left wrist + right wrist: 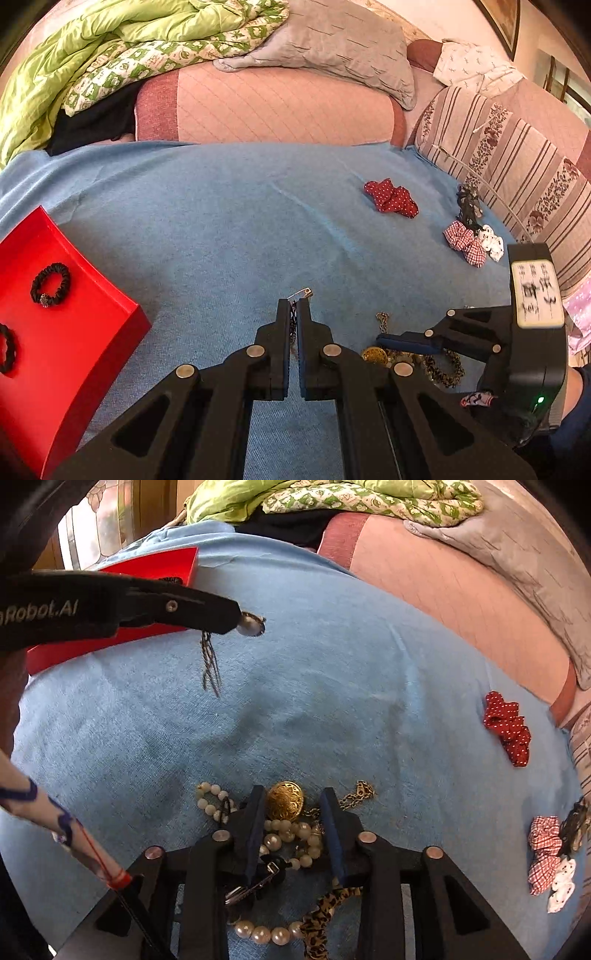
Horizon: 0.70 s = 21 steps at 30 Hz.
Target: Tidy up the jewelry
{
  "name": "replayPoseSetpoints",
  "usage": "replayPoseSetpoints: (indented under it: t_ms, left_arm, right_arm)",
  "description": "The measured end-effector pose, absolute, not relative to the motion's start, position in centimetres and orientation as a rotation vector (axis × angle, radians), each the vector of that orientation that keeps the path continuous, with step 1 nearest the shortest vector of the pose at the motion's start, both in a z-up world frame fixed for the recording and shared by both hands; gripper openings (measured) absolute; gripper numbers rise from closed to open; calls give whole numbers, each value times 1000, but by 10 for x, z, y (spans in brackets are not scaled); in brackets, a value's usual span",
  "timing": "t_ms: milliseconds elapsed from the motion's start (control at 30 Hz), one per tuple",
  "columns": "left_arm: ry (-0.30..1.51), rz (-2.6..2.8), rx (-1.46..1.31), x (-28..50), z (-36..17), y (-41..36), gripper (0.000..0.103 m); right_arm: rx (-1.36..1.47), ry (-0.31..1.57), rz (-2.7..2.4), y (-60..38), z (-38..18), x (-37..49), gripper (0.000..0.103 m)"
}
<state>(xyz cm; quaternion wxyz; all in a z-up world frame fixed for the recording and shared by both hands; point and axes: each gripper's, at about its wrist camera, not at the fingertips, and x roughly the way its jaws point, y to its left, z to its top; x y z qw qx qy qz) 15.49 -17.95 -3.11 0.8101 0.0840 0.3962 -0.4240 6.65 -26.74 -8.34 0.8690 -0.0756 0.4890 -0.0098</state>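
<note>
From the left wrist, the left gripper (294,303) is squeezed tight on a brooch (301,295) with dangling chains, above the blue blanket (221,229). A red tray (92,314) beside it holds two black hair ties (50,284).

From the right wrist, the right gripper (293,797) stands partly open around a gold pendant (285,799) atop one jewelry pile (280,842). Open blanket lies ahead.

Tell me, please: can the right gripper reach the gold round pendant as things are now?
Probably yes. The right gripper hangs over the jewelry pile with its fingers apart, and the gold pendant shows uncovered between the tips. Pearls and a chain lie against it and may come along.
</note>
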Motion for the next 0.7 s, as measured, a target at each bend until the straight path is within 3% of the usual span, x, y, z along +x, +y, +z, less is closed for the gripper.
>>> replayPoseSetpoints:
  t_ms: [33,133,200,267,700]
  left_arm:
    - [846,-907,178,155,-31,-179,3]
    - [842,-906,164,157,-28,-176,3]
    - [838,-904,155,158,-26,-174,3]
    - [834,-903,148,158,-24,-173,3]
    - [835,-902,160,156,-24,-172,3]
  right_arm:
    - [-146,1023,-9,-268,-83,67,22]
    - [-136,1013,-20,-267,-79,69,22]
    - [-89,992,-13,-272,-73,65,10]
    - [-21,954,-16,-281,-62,63,6]
    - [136,959,-71,-310,-62,67,8]
